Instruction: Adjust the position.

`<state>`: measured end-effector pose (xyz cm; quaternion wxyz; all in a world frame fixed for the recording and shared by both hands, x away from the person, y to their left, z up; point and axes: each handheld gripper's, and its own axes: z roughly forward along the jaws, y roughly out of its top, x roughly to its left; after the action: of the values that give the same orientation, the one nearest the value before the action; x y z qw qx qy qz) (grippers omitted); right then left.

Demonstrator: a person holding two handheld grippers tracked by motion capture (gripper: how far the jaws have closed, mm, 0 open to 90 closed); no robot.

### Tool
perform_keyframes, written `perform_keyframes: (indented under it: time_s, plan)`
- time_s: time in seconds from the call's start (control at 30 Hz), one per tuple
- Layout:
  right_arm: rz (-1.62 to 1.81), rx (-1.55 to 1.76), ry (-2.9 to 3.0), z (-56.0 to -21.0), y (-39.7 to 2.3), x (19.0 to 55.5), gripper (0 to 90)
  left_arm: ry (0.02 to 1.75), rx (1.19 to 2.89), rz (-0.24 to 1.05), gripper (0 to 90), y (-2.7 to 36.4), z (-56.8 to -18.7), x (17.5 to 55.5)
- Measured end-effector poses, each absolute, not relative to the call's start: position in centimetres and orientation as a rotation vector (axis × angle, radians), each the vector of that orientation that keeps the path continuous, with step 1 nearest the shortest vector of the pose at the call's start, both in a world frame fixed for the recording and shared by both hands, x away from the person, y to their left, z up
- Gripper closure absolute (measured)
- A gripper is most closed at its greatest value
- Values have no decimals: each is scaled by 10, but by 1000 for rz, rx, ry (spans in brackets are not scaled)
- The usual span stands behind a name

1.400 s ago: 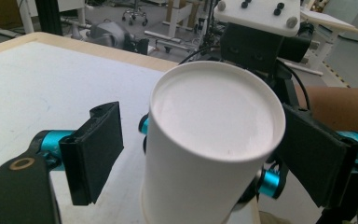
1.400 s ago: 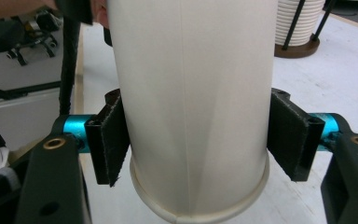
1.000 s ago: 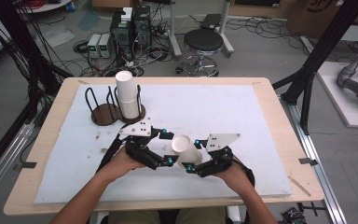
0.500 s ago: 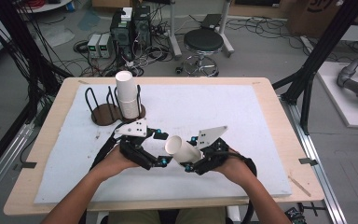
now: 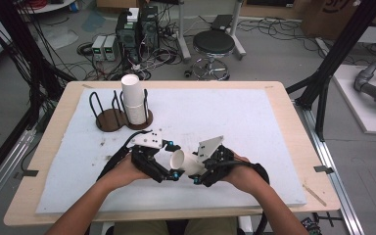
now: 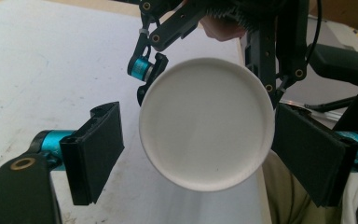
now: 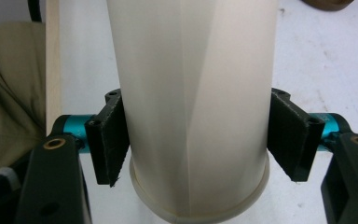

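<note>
Since a second ago the right gripper (image 5: 196, 177), pinching the cup (image 5: 185, 161), has tipped it toward the left gripper (image 5: 174, 174), whose spread jaws now flank its base above the table (image 5: 254, 122), so a handover looks near.

No legible text, label, brand, number or sign anywhere in these views.

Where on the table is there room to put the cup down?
The white mat is bare on its right half, from beyond the right claw to the far edge, and along the left border below the cup rack. It is crowded around the rack's cup stack and where both claws meet at the paper cup.
</note>
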<state>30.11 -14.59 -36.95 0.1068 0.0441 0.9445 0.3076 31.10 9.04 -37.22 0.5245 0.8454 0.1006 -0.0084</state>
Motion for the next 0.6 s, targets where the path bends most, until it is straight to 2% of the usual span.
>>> perform_keyframes:
  time_s: [0.3,0.6]
  plan:
    - [812,96,2812,-372,-136,300,297,232,2088,-27,201,85,-378,312]
    - [774,80,2850,-373,-132,298,296,215,2121,-61,272,80,-381,313]
